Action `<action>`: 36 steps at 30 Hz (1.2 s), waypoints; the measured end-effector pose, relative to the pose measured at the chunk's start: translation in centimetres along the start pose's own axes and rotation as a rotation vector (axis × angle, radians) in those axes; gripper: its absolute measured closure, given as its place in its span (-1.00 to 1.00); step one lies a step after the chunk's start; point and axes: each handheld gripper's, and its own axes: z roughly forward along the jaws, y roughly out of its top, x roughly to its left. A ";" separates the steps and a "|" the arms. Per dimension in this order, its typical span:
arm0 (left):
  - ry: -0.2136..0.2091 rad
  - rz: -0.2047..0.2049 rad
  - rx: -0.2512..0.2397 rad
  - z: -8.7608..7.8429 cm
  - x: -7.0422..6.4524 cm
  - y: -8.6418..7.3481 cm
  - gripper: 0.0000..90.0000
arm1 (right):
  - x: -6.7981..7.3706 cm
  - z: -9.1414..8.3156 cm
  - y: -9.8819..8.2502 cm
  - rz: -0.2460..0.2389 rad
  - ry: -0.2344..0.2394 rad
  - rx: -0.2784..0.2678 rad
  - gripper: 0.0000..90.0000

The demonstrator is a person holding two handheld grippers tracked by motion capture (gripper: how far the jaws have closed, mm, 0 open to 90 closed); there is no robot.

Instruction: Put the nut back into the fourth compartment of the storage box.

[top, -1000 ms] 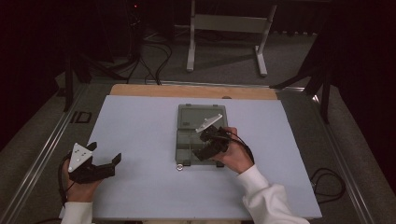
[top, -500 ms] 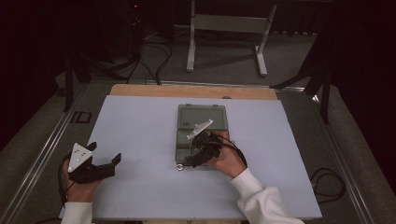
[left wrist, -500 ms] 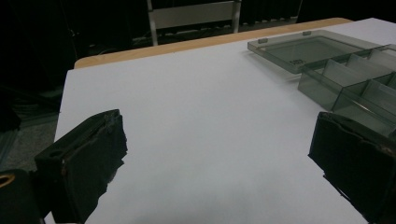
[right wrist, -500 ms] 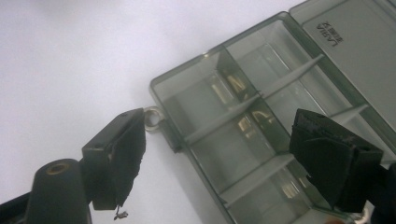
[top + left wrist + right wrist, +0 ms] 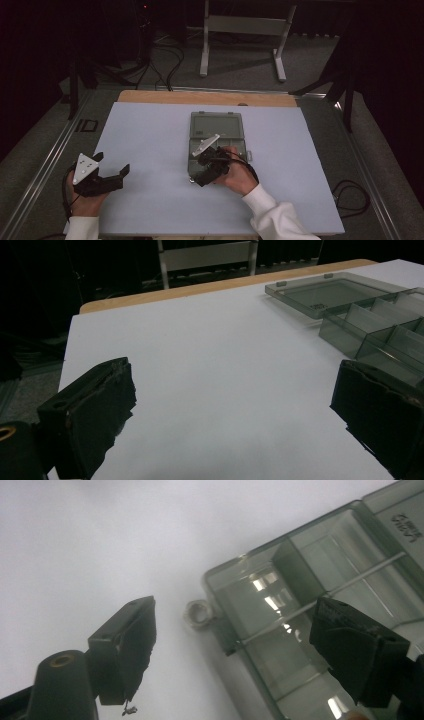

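Observation:
A clear grey compartment box [image 5: 235, 146] lies open in the middle of the white table, its lid [image 5: 218, 124] flat on the far side. A small metal ring [image 5: 196, 614] rests on the table against the box's near-left corner [image 5: 220, 582]. My right gripper [image 5: 200, 171] hovers over that corner, open, one jaw over the bare table and the other over a compartment; the ring lies between and beyond them, untouched [image 5: 240, 647]. My left gripper [image 5: 111, 164] is held at the table's near left, open and empty [image 5: 235, 420], with the box [image 5: 370, 325] off to its right.
The white table top [image 5: 150, 130] has free room left, right and in front of the box. A wooden strip [image 5: 205, 97] runs along its far edge, with a metal stand [image 5: 242, 30] and cables on the floor beyond. A cable trails from the right gripper.
The right gripper has moved from over the box's middle toward its near-left corner and a little lower. The left gripper has stayed where it was.

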 end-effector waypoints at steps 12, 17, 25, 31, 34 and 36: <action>0.002 0.001 0.001 0.0 0.0 0.0 -0.92 | 1.8 1.0 -0.1 -0.058 0.045 0.007 -0.56; 0.002 0.001 0.001 0.0 0.0 0.0 -0.92 | 2.5 1.4 -0.1 -0.072 0.057 0.011 -0.56; 0.001 0.001 0.001 0.0 0.0 0.0 -0.91 | 3.9 2.4 -0.1 -0.121 0.086 0.026 -0.55; 0.001 0.002 0.001 0.0 0.0 0.0 -0.92 | 4.6 3.0 -0.1 -0.149 0.092 0.041 -0.55; 0.001 0.002 0.000 0.0 0.0 0.0 -0.92 | 4.8 3.5 -0.1 -0.164 0.098 0.057 -0.57; 0.000 0.002 0.001 0.0 0.0 0.0 -0.92 | 4.9 3.8 -0.1 -0.173 0.096 0.062 -0.57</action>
